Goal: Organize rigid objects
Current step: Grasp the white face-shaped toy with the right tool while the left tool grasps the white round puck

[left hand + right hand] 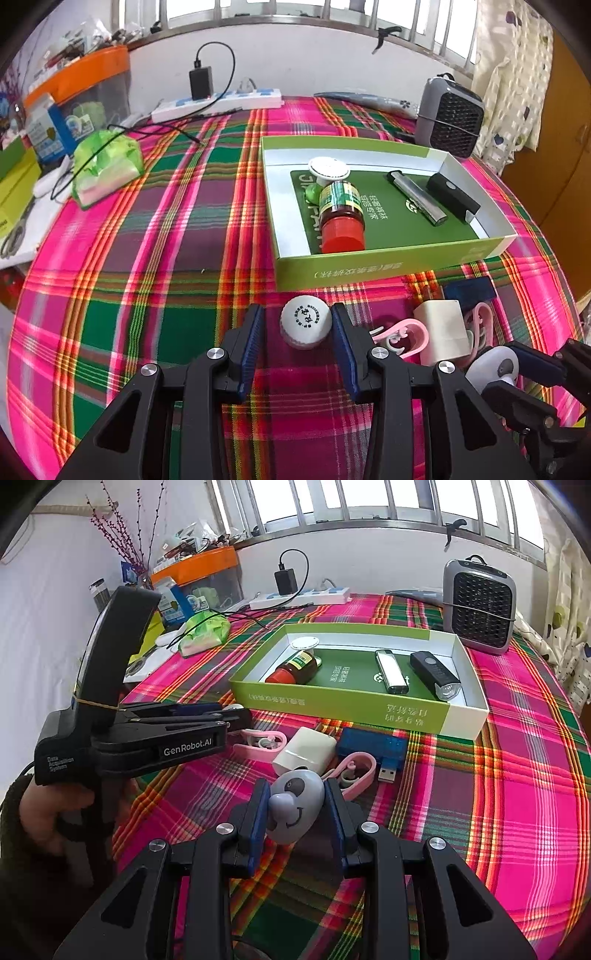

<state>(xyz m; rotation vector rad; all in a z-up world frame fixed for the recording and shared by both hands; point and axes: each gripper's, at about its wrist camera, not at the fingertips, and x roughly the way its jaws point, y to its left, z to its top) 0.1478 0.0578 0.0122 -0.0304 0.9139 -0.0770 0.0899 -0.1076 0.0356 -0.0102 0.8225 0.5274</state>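
My left gripper is open around a white bottle cap on the plaid cloth; the right pad touches it, the left pad stands apart. My right gripper is shut on a grey panda-face toy, also seen in the left wrist view. A green box behind holds a red-capped bottle, a white round lid, a silver lighter and a black bike light. A white charger, pink clips and a blue USB adapter lie in front of the box.
A grey heater stands at the back right. A power strip with a black plug, a green tissue pack and boxes crowd the back left. The left gripper's body fills the left of the right wrist view.
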